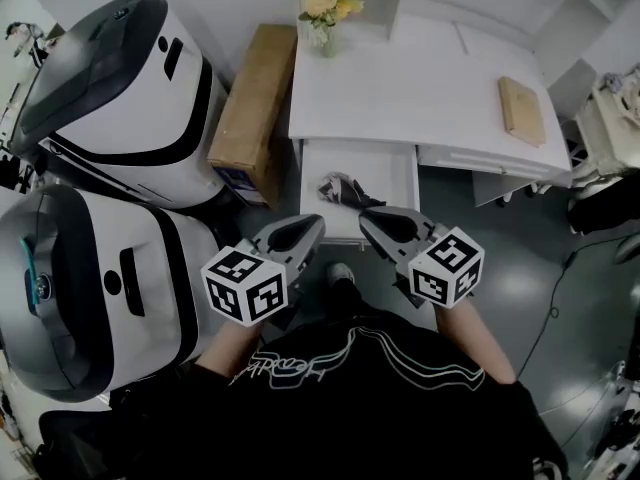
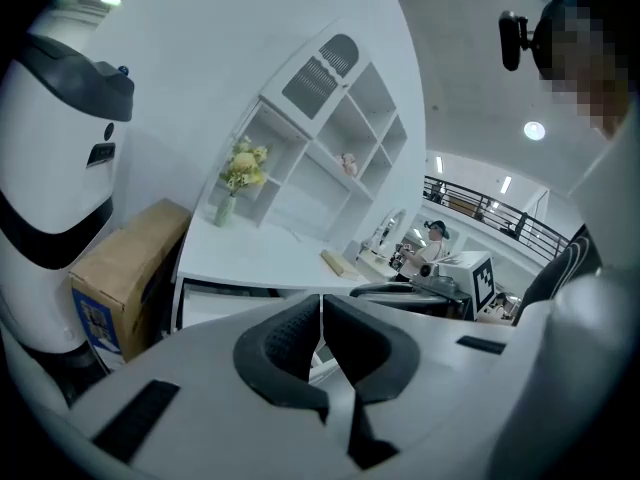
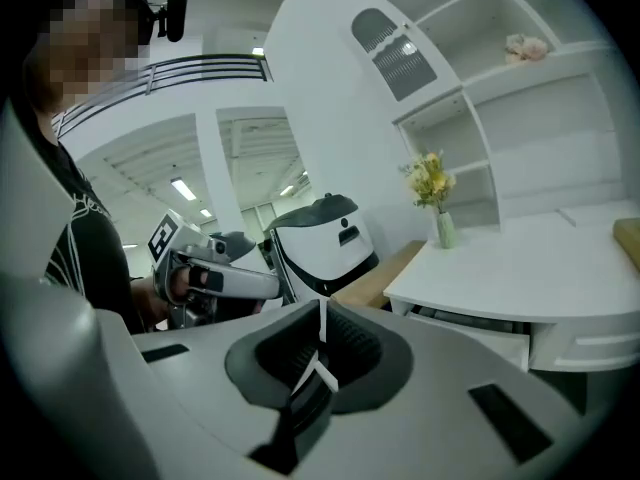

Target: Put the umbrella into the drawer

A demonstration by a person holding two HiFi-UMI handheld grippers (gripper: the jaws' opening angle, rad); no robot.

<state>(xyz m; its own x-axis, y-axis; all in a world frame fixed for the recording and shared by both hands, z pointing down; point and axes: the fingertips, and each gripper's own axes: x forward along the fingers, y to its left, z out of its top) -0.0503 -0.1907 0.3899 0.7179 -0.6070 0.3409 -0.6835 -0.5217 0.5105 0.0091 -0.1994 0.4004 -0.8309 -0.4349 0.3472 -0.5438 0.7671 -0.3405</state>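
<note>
The dark folded umbrella (image 1: pixel 345 189) lies crumpled inside the open white drawer (image 1: pixel 395 168) under the desk, near its left side. Both grippers hang apart from it, close to the person's chest and pointing toward the drawer. My left gripper (image 1: pixel 312 226) is shut with nothing between its pads; in its own view the jaws (image 2: pixel 321 313) meet in a thin line. My right gripper (image 1: pixel 370 218) is shut and empty as well, its pads closed together (image 3: pixel 322 318). The drawer front (image 3: pixel 480 333) shows below the desk edge in the right gripper view.
A white desk (image 1: pixel 420 78) carries a vase of yellow flowers (image 1: pixel 325 3) and a flat brown block (image 1: pixel 522 110). A cardboard box (image 1: pixel 255 108) leans at the desk's left. Two large white-and-black machines (image 1: pixel 120 88) (image 1: pixel 80 288) stand at left. Cables trail on the floor at right.
</note>
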